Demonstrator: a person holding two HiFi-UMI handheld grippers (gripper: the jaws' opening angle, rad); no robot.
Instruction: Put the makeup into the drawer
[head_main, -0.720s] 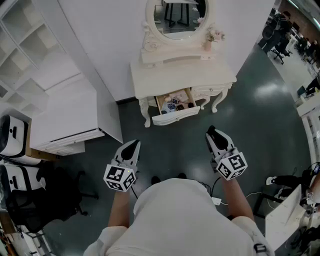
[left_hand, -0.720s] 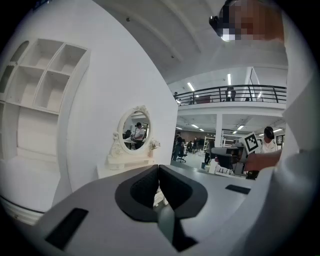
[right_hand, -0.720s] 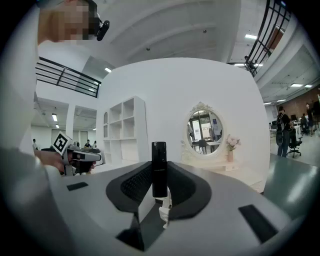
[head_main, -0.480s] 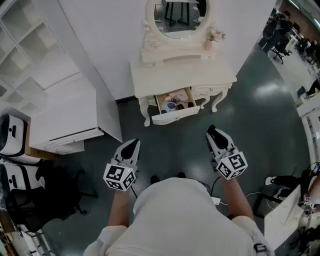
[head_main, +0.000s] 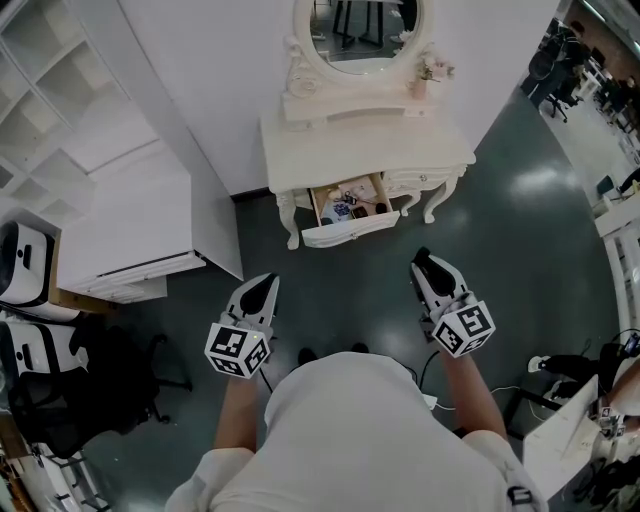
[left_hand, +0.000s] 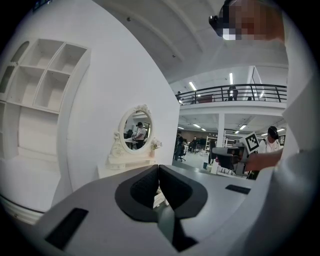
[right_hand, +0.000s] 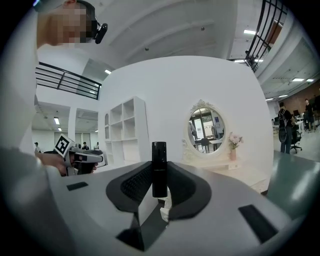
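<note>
Carry step, I judge: my right gripper (head_main: 424, 266) is clamped on an upright black makeup tube (right_hand: 159, 167), well short of the open drawer (head_main: 352, 230); my left gripper (head_main: 262, 288), equally far back, is closed and empty; next I must approach and reach over the drawer.

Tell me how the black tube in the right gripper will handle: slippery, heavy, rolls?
The black tube looks rigid and smooth, so it may slip in the right gripper, which pinches only its lower part. Slim and cylindrical, probably light, it would likely roll if laid down.
</note>
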